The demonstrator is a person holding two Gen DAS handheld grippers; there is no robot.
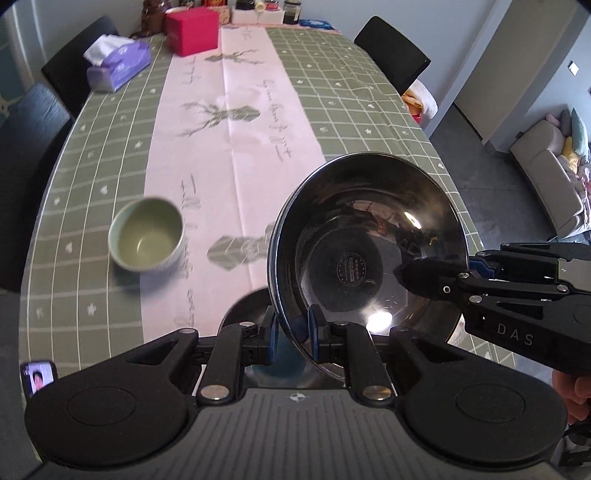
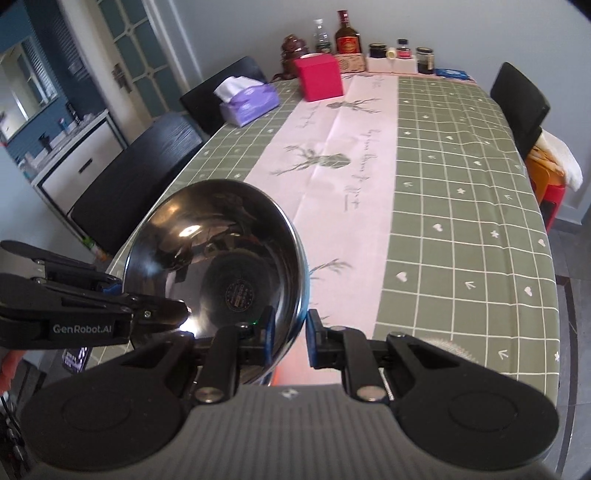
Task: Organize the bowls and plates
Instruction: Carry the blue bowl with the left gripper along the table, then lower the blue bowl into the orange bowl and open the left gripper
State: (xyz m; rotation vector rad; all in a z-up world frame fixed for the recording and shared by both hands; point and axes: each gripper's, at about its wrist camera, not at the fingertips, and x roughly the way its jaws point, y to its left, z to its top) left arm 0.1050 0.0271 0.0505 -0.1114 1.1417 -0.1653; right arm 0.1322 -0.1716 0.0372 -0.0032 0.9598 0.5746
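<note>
Two tongs grip one steel bowl by its rim, tilted above the desk edge: left tongs clamped near, right tongs opposite; green cup well left

A steel bowl is held tilted above the near edge of the table, clamped at its rim between the left gripper and the right gripper. A cup is set on the table to the bowl's left. A tissue pack and a box are placed far behind, with bottles lined along the far edge.
</note>
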